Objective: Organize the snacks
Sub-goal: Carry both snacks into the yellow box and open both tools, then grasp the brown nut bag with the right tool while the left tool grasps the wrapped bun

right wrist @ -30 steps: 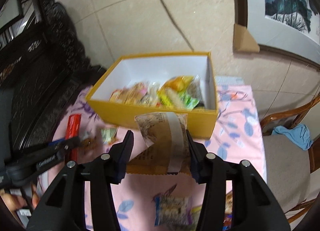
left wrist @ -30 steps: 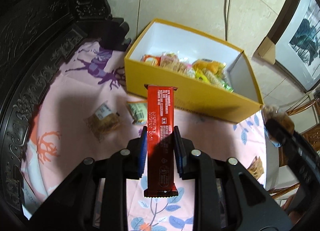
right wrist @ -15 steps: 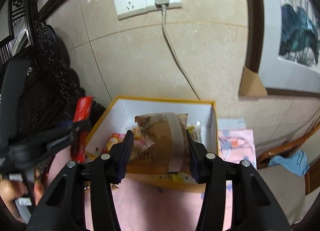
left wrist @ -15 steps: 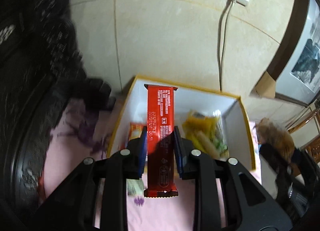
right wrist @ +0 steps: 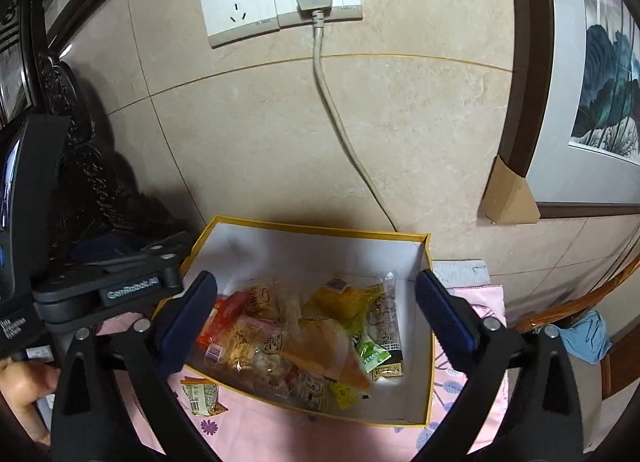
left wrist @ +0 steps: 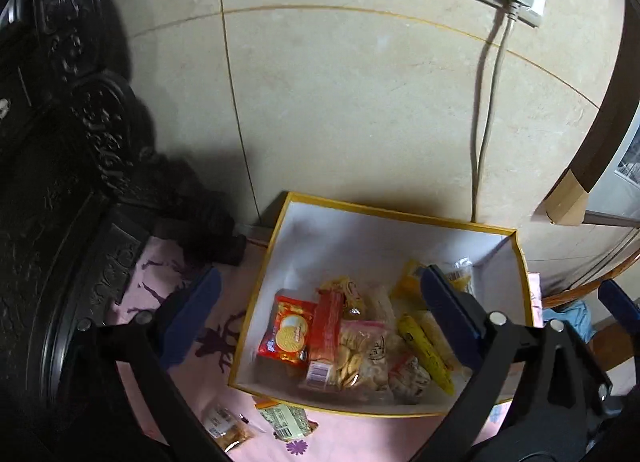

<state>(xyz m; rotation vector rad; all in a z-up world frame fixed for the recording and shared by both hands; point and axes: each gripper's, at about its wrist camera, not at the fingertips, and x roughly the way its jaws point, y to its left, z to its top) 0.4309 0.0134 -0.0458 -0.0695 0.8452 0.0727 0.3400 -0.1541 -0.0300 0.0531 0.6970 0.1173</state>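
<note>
**Me:** Yellow cardboard, white inside: the snack box point(left wrist: 400, 210) sits right under both my grippers, against the tiled wall. My left gripper point(left wrist: 320, 310) is springing open, nothing between its pads now. The red bar point(left wrist: 326, 330) it was clamping a second ago lies down in the box, beside the red biscuit pack point(left wrist: 286, 336).

**Spotter:** And the other hand?

**Me:** Same story. My right gripper point(right wrist: 316, 310) is opening too, jaws wide and empty. The tan paper packet point(right wrist: 320, 346) it carried has dropped onto the heap, lying tilted over the cracker bags, just beside the green candy wrapper point(right wrist: 370, 354).

**Spotter:** So two more are in. What's left out?

**Me:** On the pink floral tablecloth point(left wrist: 340, 438), in front of the box's near wall, I can see a small brown snack pack point(left wrist: 228, 426) and a pale green packet point(left wrist: 286, 420), both clear of the box. There may be more outside my view; I can't tell.

**Spotter:** Next move?

**Me:** I'd judge I pull both hands back toward those strays, coming in low with jaws wide. They're flat and crinkly, so a pinch at an edge could slip.
</note>
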